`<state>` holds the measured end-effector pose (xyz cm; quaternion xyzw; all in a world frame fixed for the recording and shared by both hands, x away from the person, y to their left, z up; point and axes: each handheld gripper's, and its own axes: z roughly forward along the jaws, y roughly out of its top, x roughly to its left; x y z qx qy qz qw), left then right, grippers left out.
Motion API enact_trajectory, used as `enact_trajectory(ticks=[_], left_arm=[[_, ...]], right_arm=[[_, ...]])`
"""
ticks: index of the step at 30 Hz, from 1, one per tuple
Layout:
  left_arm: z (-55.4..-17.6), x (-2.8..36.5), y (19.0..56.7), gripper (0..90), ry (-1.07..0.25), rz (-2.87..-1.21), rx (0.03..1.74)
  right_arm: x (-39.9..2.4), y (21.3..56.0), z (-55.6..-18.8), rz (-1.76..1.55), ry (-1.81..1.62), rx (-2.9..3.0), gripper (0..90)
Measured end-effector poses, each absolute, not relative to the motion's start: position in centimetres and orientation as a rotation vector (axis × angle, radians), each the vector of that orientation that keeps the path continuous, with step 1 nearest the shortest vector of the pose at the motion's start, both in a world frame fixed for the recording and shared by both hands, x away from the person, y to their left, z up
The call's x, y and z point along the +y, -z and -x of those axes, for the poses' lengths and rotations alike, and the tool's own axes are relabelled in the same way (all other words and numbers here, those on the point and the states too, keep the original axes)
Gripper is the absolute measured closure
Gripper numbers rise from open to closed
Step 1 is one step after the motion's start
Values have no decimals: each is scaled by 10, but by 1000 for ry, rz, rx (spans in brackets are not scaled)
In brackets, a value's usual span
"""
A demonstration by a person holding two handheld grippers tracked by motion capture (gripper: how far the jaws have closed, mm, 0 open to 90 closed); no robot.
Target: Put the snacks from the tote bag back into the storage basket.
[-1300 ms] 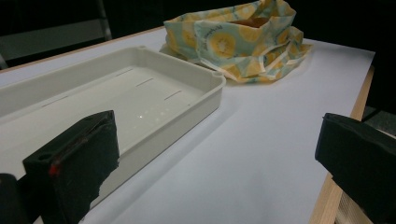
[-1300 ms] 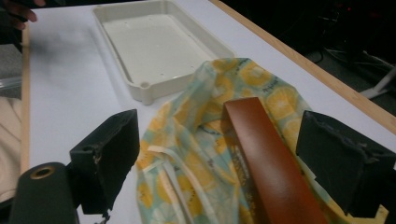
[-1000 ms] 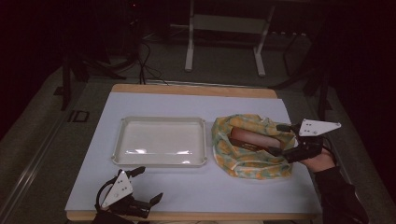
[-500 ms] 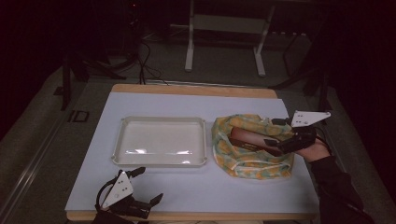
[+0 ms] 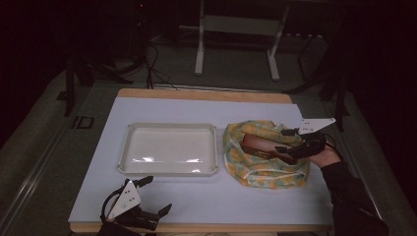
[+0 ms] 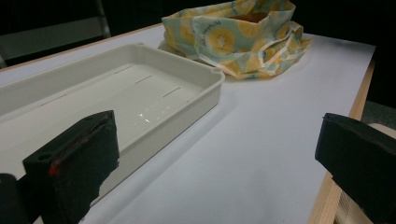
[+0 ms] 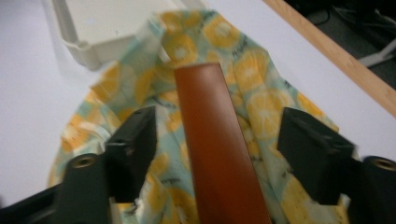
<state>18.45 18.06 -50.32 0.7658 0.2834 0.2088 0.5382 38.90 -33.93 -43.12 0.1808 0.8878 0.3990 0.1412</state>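
Right gripper point(image 5: 290, 141) has moved lower into the lemon-print bag point(image 5: 263, 172); its closing jaws straddle the brown object point(image 7: 217, 149), not yet pressing it.

A reddish-brown, seemingly wooden bar point(image 7: 217, 140) lies lengthwise inside the open lemon-print cloth bag point(image 5: 265, 164), right of the tray point(image 5: 169, 169).

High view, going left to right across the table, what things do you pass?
Left gripper → white tray → lemon-print cloth bag → right gripper over the bag's brown bar.
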Motion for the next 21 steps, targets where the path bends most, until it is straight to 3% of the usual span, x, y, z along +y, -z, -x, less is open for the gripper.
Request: enact_trajectory(ticks=[21], left_arm=[[-183, 182, 504, 0, -499, -1823, 676]], right_arm=[[-331, 467, -412, -576, -961, 2701, 326]])
